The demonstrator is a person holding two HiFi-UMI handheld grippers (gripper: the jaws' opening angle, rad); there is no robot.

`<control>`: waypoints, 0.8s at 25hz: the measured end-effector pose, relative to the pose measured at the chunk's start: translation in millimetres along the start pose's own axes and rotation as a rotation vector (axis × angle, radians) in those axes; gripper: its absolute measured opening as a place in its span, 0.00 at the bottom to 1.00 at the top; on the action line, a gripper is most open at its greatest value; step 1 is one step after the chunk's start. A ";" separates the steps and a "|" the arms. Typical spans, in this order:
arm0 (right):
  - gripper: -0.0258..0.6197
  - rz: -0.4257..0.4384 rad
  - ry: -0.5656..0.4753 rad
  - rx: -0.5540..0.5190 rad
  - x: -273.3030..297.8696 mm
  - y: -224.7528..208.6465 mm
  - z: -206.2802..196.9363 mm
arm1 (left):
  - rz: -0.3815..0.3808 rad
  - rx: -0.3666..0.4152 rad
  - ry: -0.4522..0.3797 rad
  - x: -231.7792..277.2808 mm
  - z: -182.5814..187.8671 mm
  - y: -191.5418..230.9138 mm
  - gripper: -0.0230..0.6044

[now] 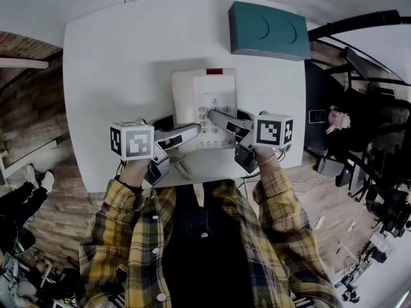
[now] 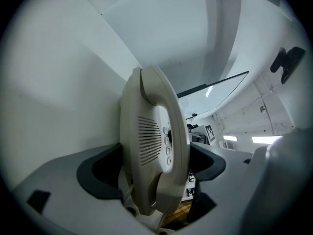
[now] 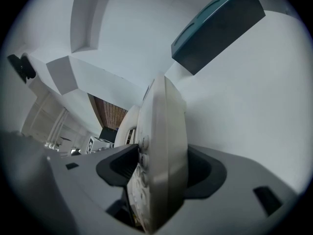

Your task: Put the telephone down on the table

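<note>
**Head view:** The telephone (image 1: 215, 95) sits over the near middle of the white table (image 1: 115, 76); whether it rests on the top I cannot tell. The left claw (image 1: 194, 130) reaches in from the near left to the handset (image 1: 182, 98). The right claw (image 1: 215, 117) comes from the near right onto the keypad end. A coiled cord (image 1: 182, 167) hangs at the near edge. At the far right stands a teal box (image 1: 266, 31) with 2 round recesses in its top; its inside cannot be seen.

**Left gripper view:** The left claw (image 2: 157, 166) is closed on the handset (image 2: 154, 146), both pads against its sides.

**Right gripper view:** The right claw (image 3: 161, 168) stands wide, both pads pressed on the telephone (image 3: 164, 146), seen edge-on with keys facing left. The teal box (image 3: 217, 31) lies beyond on the table (image 3: 254, 111).
</note>
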State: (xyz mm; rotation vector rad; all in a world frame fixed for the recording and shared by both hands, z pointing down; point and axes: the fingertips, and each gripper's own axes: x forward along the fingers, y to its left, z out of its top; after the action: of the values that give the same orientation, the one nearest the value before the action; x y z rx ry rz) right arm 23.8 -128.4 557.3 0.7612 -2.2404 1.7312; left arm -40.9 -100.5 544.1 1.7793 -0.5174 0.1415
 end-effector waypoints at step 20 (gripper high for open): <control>0.47 -0.030 0.010 0.002 1.0 -5.5 -3.3 | 0.007 0.032 -0.003 0.7 -3.1 3.9 0.66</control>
State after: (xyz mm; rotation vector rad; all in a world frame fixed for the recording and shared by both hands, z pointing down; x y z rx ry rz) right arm 25.2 -126.6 563.3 0.7801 -2.2098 1.7199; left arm -41.3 -98.5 548.8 1.8091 -0.5264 0.1525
